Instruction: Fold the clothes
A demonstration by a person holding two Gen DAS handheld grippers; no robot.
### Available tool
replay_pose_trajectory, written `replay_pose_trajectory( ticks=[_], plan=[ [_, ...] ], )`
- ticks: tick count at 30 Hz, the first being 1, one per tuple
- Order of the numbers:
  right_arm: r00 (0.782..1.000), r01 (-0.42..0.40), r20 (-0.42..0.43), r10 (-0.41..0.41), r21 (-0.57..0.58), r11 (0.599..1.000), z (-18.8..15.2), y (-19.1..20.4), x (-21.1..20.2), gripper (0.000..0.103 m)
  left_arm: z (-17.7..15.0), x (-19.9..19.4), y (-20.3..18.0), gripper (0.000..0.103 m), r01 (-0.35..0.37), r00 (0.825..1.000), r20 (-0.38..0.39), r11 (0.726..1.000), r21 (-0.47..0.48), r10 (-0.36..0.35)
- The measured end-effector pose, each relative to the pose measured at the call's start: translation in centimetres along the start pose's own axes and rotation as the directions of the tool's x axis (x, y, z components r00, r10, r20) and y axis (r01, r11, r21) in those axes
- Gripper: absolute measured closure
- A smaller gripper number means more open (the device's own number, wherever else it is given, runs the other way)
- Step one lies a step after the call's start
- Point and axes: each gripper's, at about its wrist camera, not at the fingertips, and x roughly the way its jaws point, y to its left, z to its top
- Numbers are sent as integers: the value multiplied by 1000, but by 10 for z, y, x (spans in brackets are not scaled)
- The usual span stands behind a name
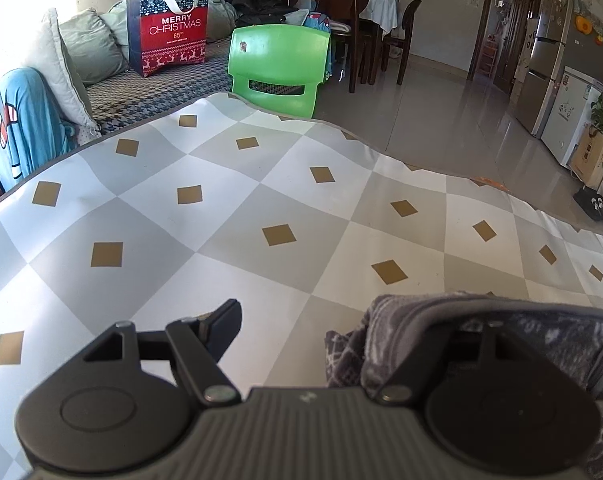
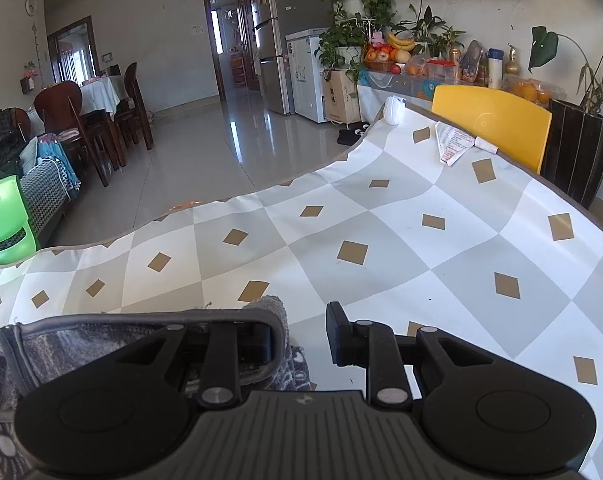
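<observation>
While both grippers sit low over the table [image 1: 261,184], the grey patterned garment [image 1: 501,332] lies bunched at the near edge between them. It's a dark grey knit-looking thing with a paler banded hem, and it rests on the checked grey-and-white tablecloth with little tan diamonds.

Left gripper [image 1: 341,336]: jaws spread wide. Its left finger [image 1: 221,320] hangs over bare cloth, clear of everything. Its right finger is tucked in under the garment's hem, so the fabric drapes over that side. Nothing is pinched between the two, as far as I can see.

Right gripper [image 2: 301,336]: same deal mirrored. Jaws wide apart, the right finger [image 2: 337,332] stands over bare tablecloth, the left one is poked inside the hem loop with the fabric band [image 2: 141,320] wrapped around it. So each claw has one finger hooked into the garment's opening, and neither is clamped on it.

Rest of the table is mostly bare. At the far end, in the right wrist view, there's a folded paper leaflet [image 2: 455,140] and a small white object [image 2: 393,110] near the edge. A yellow chair [image 2: 493,124] stands just behind that end, and a green plastic chair [image 1: 279,64] is pushed up to the far side. Behind it on the sofa sits a Christmas gift bag [image 1: 167,28].
</observation>
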Motion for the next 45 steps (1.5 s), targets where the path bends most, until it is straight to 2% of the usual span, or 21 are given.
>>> replay_pose_trajectory(
  ticks=[5,9,14,17,22,24,27,29,35,39,43,45],
  plan=[
    [999,9,-34,-9,-9,1000,-4,9,32,78,-3,34,-10,29,2,999,-39,1000,-7,-3],
    [997,-3,-75,2,-23,1000,-10,13,56,64,-10,55,-16,16,22,997,-78,1000,0,-22],
    [990,-48,-139,39,-59,997,-16,19,78,55,-16,70,-25,16,53,993,-109,998,30,-49],
    [987,-83,-145,76,-44,996,-16,19,82,55,-14,71,-25,15,94,988,-121,996,-9,-94],
    [980,-128,-145,135,57,990,-7,11,79,54,-8,69,-19,14,133,980,-138,987,-90,-144],
    [981,-128,-138,134,55,990,-5,11,77,54,-6,70,-16,3,140,976,-148,983,-120,-157],
    [976,-150,-145,162,92,984,-4,5,79,53,-5,66,-23,2,107,986,-125,992,-64,-115],
    [977,-139,-146,153,104,985,-3,3,79,53,-3,63,-28,2,83,991,-107,996,-26,-86],
    [986,-124,-107,128,47,991,0,9,72,53,0,55,-42,0,6,999,-47,996,87,-2],
    [980,-184,-73,184,6,983,1,18,64,53,3,49,-51,0,-49,999,-2,986,159,50],
    [959,-278,-71,275,-27,960,0,28,60,53,7,53,-39,0,-4,999,-32,995,100,7],
    [946,-314,-88,311,-29,949,-2,32,61,53,7,61,-32,0,49,994,-96,997,54,-43]
  ],
)
